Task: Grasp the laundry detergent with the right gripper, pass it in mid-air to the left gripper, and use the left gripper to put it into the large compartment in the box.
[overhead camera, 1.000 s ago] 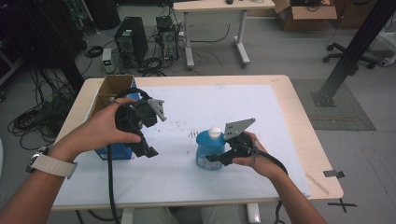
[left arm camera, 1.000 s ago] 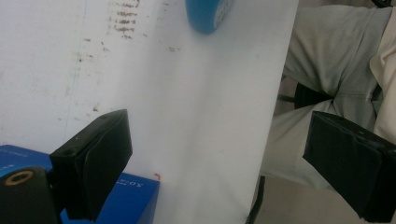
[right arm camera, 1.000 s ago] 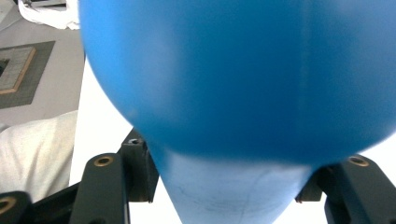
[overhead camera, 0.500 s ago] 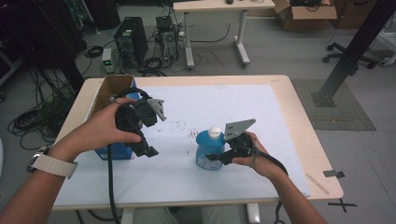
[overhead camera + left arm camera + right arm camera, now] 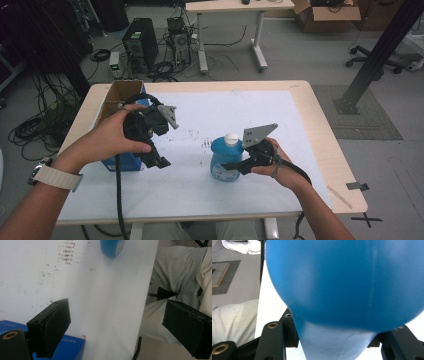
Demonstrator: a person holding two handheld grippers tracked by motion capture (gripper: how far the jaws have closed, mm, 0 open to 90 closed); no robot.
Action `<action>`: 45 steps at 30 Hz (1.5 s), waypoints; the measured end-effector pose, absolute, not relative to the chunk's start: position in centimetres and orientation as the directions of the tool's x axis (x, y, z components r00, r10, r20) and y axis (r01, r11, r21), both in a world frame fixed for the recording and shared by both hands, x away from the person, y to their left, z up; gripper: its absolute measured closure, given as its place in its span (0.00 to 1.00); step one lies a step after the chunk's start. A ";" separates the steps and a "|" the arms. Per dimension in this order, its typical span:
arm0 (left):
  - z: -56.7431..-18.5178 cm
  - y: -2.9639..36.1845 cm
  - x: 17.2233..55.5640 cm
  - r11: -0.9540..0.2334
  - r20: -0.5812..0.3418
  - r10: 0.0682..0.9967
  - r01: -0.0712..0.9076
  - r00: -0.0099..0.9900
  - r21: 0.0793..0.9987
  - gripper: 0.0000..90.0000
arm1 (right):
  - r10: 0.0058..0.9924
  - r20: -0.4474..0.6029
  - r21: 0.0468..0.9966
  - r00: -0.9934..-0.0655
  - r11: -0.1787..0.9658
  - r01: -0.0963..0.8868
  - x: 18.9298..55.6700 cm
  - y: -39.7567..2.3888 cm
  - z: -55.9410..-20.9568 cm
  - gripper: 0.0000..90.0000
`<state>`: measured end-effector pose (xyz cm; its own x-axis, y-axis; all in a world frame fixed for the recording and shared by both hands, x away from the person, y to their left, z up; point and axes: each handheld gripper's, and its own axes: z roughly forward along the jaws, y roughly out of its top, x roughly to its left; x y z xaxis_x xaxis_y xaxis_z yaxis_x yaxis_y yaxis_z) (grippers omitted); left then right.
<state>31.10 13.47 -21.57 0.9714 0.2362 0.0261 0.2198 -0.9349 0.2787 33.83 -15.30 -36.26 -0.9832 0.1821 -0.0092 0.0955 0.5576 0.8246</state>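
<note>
Right tool (image 5: 231,166) around upright blue bottle (image 5: 224,159)

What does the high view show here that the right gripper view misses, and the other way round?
High view: the blue bottle's white cap, the open cardboard box at the table's far left, the blue box beside the left gripper, and the right gripper reaching the bottle from its right side.
Right gripper view: a close look at the bottle's narrower pale part sitting between the two black jaws, which are closed against it, with the wide blue body just beyond.
Both: the blue bottle and the white table cover.
</note>
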 end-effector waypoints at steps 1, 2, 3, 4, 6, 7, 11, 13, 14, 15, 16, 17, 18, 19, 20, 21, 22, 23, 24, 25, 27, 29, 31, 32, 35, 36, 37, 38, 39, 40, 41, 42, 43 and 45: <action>-21.6 13.5 31.1 -0.935 0.026 0.236 0.220 0.971 0.279 0.09 | 0.182 -0.009 0.825 -0.983 0.558 0.095 33.8 -15.3 -36.3 0.49; -21.5 13.4 31.1 -0.935 0.028 0.236 0.219 0.971 0.280 0.09 | 0.175 -0.006 0.825 -0.985 0.557 0.094 33.7 -15.2 -35.7 0.49; -21.2 13.4 31.0 -0.936 0.028 0.229 0.212 0.973 0.281 0.09 | 0.169 -0.005 0.823 -0.986 0.561 0.092 33.6 -15.2 -35.5 0.49; -21.2 13.4 31.0 -0.936 0.028 0.229 0.212 0.973 0.281 0.09 | 0.169 -0.005 0.823 -0.986 0.561 0.092 33.6 -15.2 -35.5 0.49; -21.0 13.3 30.9 -0.935 0.031 0.225 0.206 0.974 0.289 0.09 | 0.156 0.008 0.818 -0.988 0.568 0.096 33.4 -15.0 -34.9 0.49; -20.7 13.2 30.9 -0.935 0.033 0.220 0.202 0.975 0.292 0.09 | 0.149 0.014 0.815 -0.989 0.571 0.097 33.3 -15.0 -34.5 0.49; -19.9 12.6 30.6 -0.933 0.026 0.189 0.171 0.982 0.317 0.09 | 0.112 0.037 0.804 -0.993 0.587 0.096 32.6 -14.5 -32.8 0.49; -19.7 12.5 30.5 -0.933 0.028 0.188 0.170 0.982 0.317 0.09 | 0.100 0.034 0.800 -0.994 0.594 0.087 32.4 -14.3 -32.4 0.49; -19.6 12.3 30.5 -0.935 0.031 0.186 0.167 0.982 0.314 0.08 | 0.095 0.031 0.798 -0.995 0.597 0.082 32.3 -14.2 -32.2 0.49; -19.4 12.2 30.4 -0.935 0.031 0.186 0.167 0.982 0.314 0.08 | 0.085 0.026 0.798 -0.996 0.599 0.072 32.1 -14.0 -31.5 0.49; -19.2 11.9 30.3 -0.936 0.032 0.180 0.161 0.983 0.314 0.08 | 0.081 0.025 0.797 -0.996 0.600 0.069 32.0 -13.9 -31.2 0.49; -19.1 11.7 30.3 -0.937 0.033 0.174 0.155 0.984 0.312 0.08 | 0.074 0.024 0.798 -0.997 0.599 0.063 31.9 -13.8 -30.9 0.49; -18.9 11.5 30.2 -0.937 0.033 0.168 0.149 0.985 0.315 0.08 | 0.074 0.024 0.798 -0.997 0.599 0.063 31.9 -13.8 -30.9 0.49; -18.8 11.3 30.2 -0.938 0.031 0.161 0.143 0.986 0.314 0.08 | 0.063 0.022 0.800 -0.998 0.597 0.055 31.8 -13.6 -30.2 0.49; -18.6 11.0 30.1 -0.940 0.034 0.153 0.135 0.988 0.314 0.08 | 0.063 0.022 0.800 -0.998 0.597 0.055 31.8 -13.6 -30.2 0.49; -18.5 10.8 30.0 -0.941 0.034 0.149 0.132 0.988 0.312 0.08 | 0.059 0.022 0.800 -0.998 0.597 0.053 31.7 -13.5 -29.9 0.49; -18.4 10.5 30.0 -0.942 0.036 0.144 0.126 0.989 0.310 0.08 | 0.058 0.022 0.800 -0.998 0.598 0.052 31.7 -13.4 -29.7 0.49; -18.2 10.2 29.9 -0.944 0.038 0.138 0.120 0.990 0.308 0.08 | 0.054 0.020 0.801 -0.998 0.597 0.048 31.6 -13.3 -29.4 0.49; -18.2 10.0 29.9 -0.944 0.039 0.136 0.117 0.990 0.308 0.08 | 0.051 0.016 0.801 -0.999 0.598 0.043 31.6 -13.1 -29.1 0.49; -18.0 9.8 29.8 -0.945 0.038 0.132 0.114 0.991 0.305 0.08 | 0.046 0.011 0.800 -0.999 0.599 0.037 31.5 -12.9 -28.7 0.49; -17.9 9.3 29.8 -0.945 0.036 0.123 0.106 0.992 0.308 0.08 | 0.039 0.012 0.798 -0.999 0.602 0.033 31.5 -12.8 -28.5 0.49; -17.7 8.9 29.8 -0.946 0.035 0.120 0.103 0.992 0.307 0.08 | 0.032 0.013 0.795 -0.999 0.606 0.029 31.4 -12.6 -28.1 0.49; -17.6 8.6 29.8 -0.946 0.031 0.119 0.104 0.992 0.306 0.08 | 0.024 0.008 0.793 -1.000 0.609 0.021 31.4 -12.4 -27.7 0.49; -17.5 8.4 29.9 -0.947 0.032 0.116 0.101 0.993 0.304 0.08 | 0.018 0.009 0.791 -1.000 0.612 0.018 31.4 -12.2 -27.4 0.49; -17.3 8.2 29.9 -0.946 0.029 0.119 0.104 0.992 0.307 0.07 | 0.011 0.005 0.788 -1.000 0.615 0.011 31.3 -12.0 -27.1 0.49; -17.1 7.9 30.0 -0.944 0.027 0.123 0.109 0.992 0.310 0.06 | 0.006 0.003 0.787 -1.000 0.617 0.006 31.3 -11.8 -26.9 0.49; -17.1 7.9 30.0 -0.944 0.027 0.123 0.109 0.992 0.310 0.04 | 0.006 0.003 0.787 -1.000 0.617 0.006 31.3 -11.8 -26.9 0.49; -17.0 7.8 30.0 -0.946 0.027 0.120 0.106 0.992 0.307 0.04 | 0.002 0.002 0.786 -1.000 0.618 0.003 31.3 -11.5 -26.8 0.49; -17.0 7.7 29.9 -0.944 0.026 0.123 0.109 0.992 0.311 0.04 | -0.002 0.002 0.788 -1.000 0.616 0.001 31.3 -11.4 -26.7 0.49; -16.9 7.5 29.9 -0.946 0.028 0.116 0.102 0.993 0.307 0.05 | -0.004 0.002 0.787 -1.000 0.617 -0.001 31.3 -11.2 -26.6 0.49; -16.8 7.3 29.8 -0.948 0.028 0.113 0.099 0.993 0.302 0.04 | -0.011 -0.002 0.785 -1.000 0.620 -0.009 31.3 -10.8 -26.6 0.49; -16.8 7.1 29.8 -0.950 0.029 0.111 0.097 0.993 0.297 0.05 | -0.013 -0.001 0.783 -1.000 0.622 -0.009 31.3 -10.6 -26.6 0.49; -16.8 7.1 29.8 -0.950 0.029 0.111 0.097 0.993 0.297 0.04 | -0.013 -0.001 0.783 -1.000 0.622 -0.009 31.3 -10.6 -26.6 0.49; -16.7 6.9 29.8 -0.952 0.031 0.103 0.090 0.994 0.294 0.05 | -0.024 -0.002 0.779 -1.000 0.627 -0.017 31.3 -10.1 -26.5 0.49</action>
<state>29.78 6.92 -16.73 0.9942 0.1032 0.0309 0.0896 -0.9515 0.2942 31.25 -10.13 -26.53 -0.9997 -0.0241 -0.0021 -0.0168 0.6273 0.7786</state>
